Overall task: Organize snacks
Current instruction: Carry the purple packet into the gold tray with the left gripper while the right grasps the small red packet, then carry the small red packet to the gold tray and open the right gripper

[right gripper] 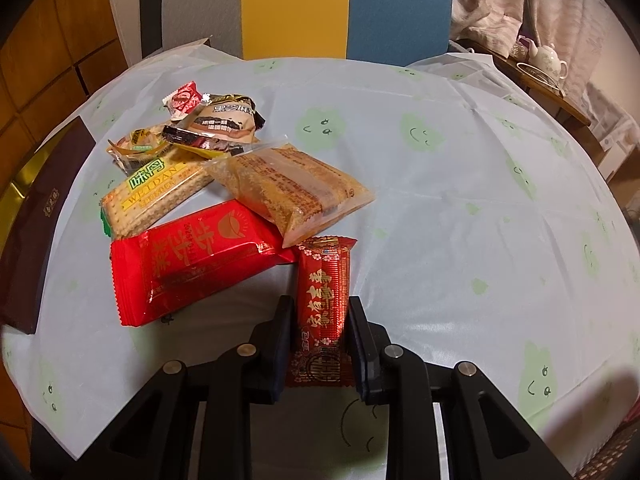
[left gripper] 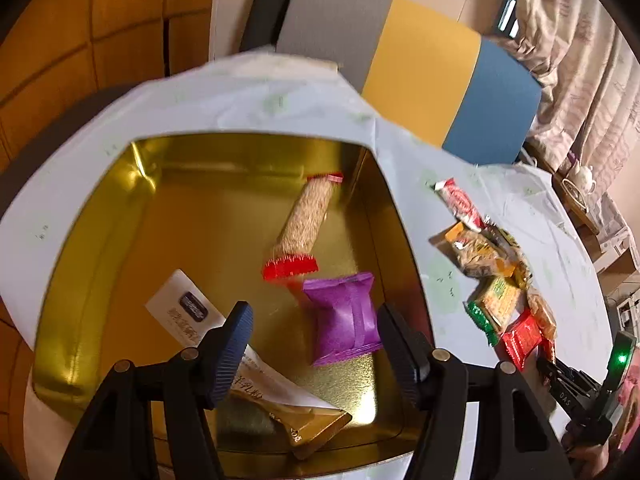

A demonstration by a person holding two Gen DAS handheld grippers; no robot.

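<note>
My left gripper hangs open over a gold tin. A purple packet lies loose on the tin's floor below the spread fingers. Beside it lie a long grain bar with red ends, a white sachet and a gold sachet. My right gripper is shut on a narrow red packet at the near edge of the snack pile. That pile holds a big red packet, a cracker pack and an amber packet.
A pale cloth with green faces covers the round table. The tin's dark brown side stands left of the pile. A grey, yellow and blue chair sits behind the table. A teapot rests on a side table at far right.
</note>
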